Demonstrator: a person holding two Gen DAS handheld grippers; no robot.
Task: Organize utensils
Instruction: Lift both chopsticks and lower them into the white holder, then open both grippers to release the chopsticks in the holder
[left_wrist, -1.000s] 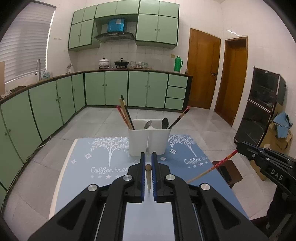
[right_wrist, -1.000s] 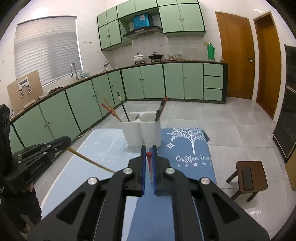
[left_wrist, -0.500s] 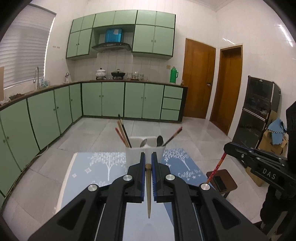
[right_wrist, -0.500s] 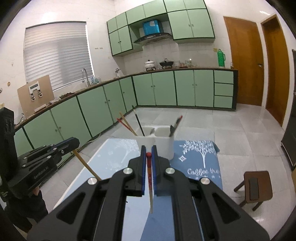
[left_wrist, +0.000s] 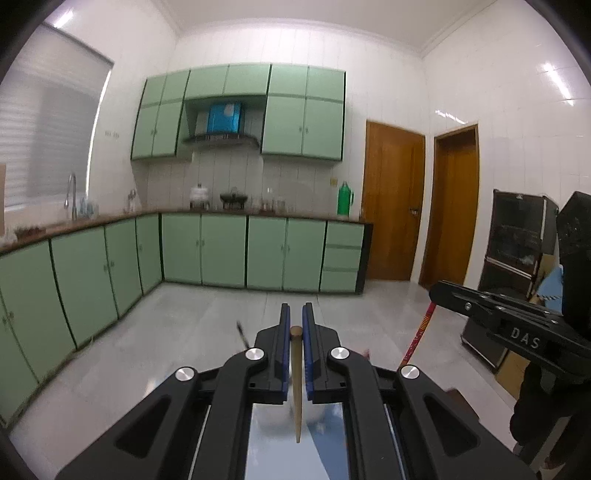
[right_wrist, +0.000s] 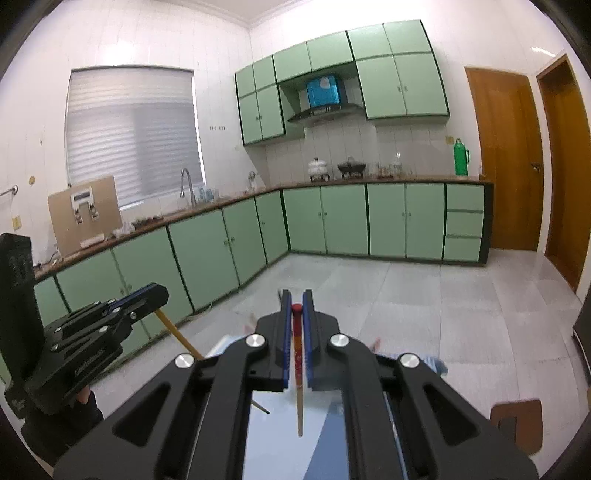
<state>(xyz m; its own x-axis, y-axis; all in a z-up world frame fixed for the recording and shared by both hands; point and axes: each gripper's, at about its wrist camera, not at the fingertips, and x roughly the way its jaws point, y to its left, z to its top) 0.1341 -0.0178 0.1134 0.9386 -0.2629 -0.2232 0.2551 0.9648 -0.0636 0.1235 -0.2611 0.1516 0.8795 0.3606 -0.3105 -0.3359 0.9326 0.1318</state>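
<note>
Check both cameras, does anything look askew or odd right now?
Nothing stands out. The left gripper pinches a plain wooden chopstick and the right gripper a red-topped chopstick, each hanging tip down, straight between the fingers.

A table (right_wrist: 258, 417) with a pale, glossy top shows only in slivers between the black gripper frames. A blue cloth (right_wrist: 328, 439) lies on it toward the right. The white utensil holder (left_wrist: 271, 417) on the table appears as a blurred patch.

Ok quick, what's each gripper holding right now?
Left gripper: shut on a plain brown wooden chopstick.
Right gripper: shut on a red-topped wooden chopstick.
</note>
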